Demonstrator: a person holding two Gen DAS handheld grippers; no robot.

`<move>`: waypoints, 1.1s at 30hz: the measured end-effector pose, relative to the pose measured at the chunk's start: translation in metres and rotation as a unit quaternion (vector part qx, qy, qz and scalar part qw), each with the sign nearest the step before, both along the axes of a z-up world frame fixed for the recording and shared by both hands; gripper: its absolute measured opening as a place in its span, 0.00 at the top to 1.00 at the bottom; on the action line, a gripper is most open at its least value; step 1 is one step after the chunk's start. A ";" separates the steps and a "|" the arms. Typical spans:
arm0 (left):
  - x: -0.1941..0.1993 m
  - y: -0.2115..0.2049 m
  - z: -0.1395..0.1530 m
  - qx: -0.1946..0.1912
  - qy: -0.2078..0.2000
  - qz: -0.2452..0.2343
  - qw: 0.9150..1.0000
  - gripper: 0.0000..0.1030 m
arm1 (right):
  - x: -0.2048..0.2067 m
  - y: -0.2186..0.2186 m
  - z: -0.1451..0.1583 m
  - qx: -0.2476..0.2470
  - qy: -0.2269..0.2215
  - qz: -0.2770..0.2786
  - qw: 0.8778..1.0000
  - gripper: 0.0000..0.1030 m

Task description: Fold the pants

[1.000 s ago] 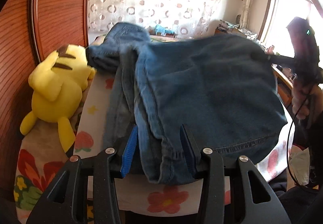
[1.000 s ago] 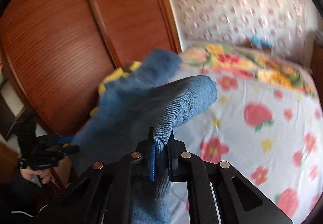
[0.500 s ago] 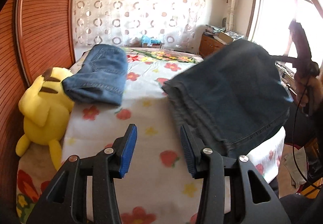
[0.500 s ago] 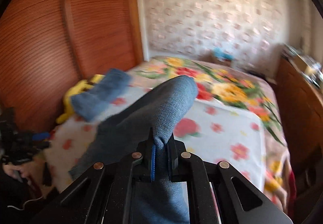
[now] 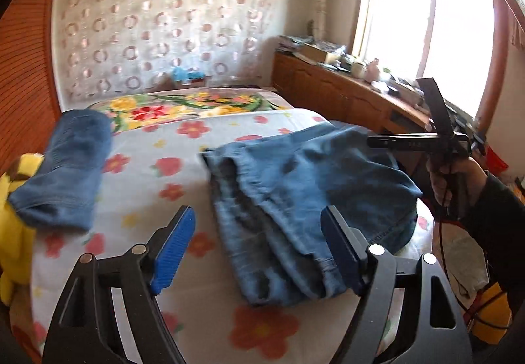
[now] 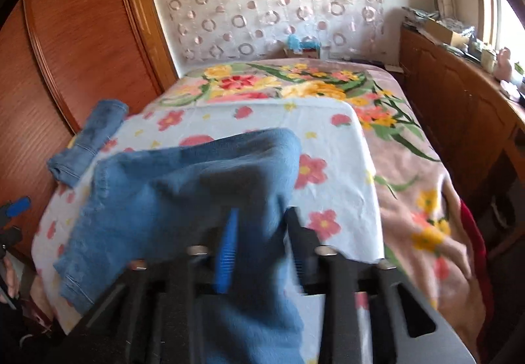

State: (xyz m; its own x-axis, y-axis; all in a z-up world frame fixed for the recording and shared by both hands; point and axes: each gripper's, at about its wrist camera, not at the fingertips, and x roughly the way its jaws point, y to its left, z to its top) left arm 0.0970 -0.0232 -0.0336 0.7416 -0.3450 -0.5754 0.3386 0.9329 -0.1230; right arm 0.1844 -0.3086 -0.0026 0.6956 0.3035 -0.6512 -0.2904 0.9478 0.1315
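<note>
left wrist view: left gripper (image 5: 256,249) spread wide and empty, having let go of the pants (image 5: 305,200), now lying on the bed (image 5: 147,187). right gripper (image 6: 261,242) jaws parting around the cloth; release under way.

yellow plush toy (image 5: 14,219) at the left edge of the frame, flowered bedsheet (image 5: 183,167) across the centre, circle-patterned curtain (image 5: 164,32) upper centre, wooden cabinet (image 5: 341,91) with clutter at right, bright window (image 5: 433,32) upper right.
</note>
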 end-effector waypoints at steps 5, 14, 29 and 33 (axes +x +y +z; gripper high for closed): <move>0.009 -0.039 -0.003 0.014 0.005 -0.033 0.999 0.23 | -0.009 -0.019 -0.009 0.022 0.029 -0.003 0.999 0.50; 0.018 -0.089 -0.011 0.027 0.018 -0.074 0.997 0.23 | -0.043 -0.040 -0.018 0.046 0.037 -0.012 0.998 0.48; 0.027 -0.103 -0.052 0.054 0.062 -0.072 0.994 0.23 | -0.088 -0.041 -0.035 0.070 0.059 0.011 0.996 0.65; 0.021 -0.101 -0.058 0.073 0.050 -0.076 0.993 0.23 | -0.088 -0.042 -0.030 0.066 0.051 0.005 0.996 0.61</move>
